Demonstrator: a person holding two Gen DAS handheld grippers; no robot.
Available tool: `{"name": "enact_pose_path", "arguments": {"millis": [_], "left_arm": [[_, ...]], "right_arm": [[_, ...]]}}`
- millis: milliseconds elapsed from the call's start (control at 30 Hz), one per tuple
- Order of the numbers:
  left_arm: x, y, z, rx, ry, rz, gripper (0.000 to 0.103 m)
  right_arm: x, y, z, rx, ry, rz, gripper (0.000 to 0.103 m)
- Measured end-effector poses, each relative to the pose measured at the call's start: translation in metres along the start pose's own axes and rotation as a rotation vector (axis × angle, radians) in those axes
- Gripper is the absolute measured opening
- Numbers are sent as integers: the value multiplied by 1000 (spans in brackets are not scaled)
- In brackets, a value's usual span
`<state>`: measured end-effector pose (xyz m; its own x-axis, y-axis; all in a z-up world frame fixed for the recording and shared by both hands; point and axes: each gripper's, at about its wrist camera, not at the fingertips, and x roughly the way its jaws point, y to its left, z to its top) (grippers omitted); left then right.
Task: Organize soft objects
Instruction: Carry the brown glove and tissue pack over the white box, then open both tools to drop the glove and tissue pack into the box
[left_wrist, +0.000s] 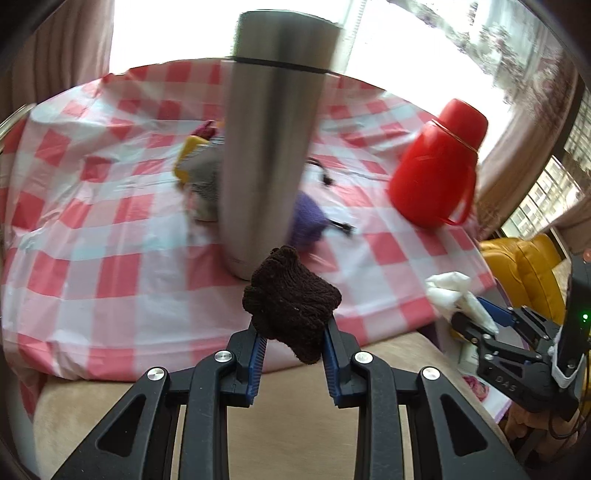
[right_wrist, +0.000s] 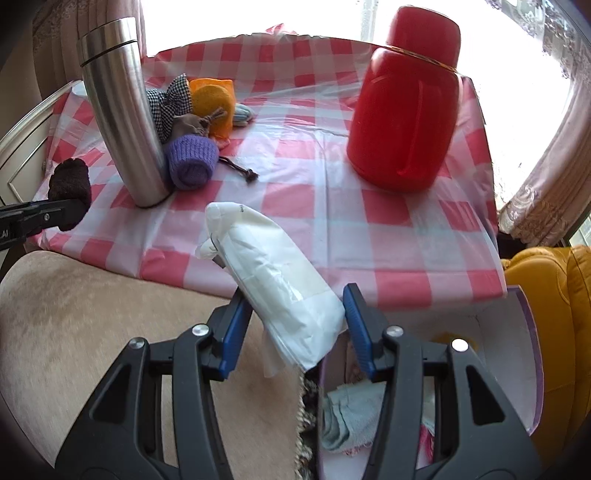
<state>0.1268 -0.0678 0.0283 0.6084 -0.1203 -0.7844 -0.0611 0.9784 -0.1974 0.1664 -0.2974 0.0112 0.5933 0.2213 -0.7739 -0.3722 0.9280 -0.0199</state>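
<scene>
Here both tilted tools grip: left tool brown sock, right tool tissue pack.

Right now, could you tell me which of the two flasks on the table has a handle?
The red flask, standing right of the steel flask; a loop handle shows on its side in the left wrist view, whereas the steel one is a plain cylinder.

Both wrist views look steeply down along their fingers, close in. They share the checked table (steel flask and red jug too).
</scene>
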Motion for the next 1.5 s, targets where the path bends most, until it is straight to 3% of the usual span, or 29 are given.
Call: {"name": "enact_pose_path", "arguments": {"millis": [400,800,1067,1133,1200,1500], "left_arm": [[6,-77,-17,109,33,-97,29],[16,-145,-33,222,81,-202,29],[22,-179,-36,265,102,-277,31],[23,-185,-37,274,111,-312,49],[24,-188,-38,284,111,-312,58],[25,-173,-36,227,119,-316,58]], "right_arm": [[-15,-40,-28,74,14,-32,54],[-28,-85,-41,157,19,-149,54],[-32,-107,-44,216,25,-180,57],[-31,-111,-45,230,32,-180,58],[-31,-111,-45,237,34,-172,59],[-28,-96,-43,212,40,-123,65]]}}
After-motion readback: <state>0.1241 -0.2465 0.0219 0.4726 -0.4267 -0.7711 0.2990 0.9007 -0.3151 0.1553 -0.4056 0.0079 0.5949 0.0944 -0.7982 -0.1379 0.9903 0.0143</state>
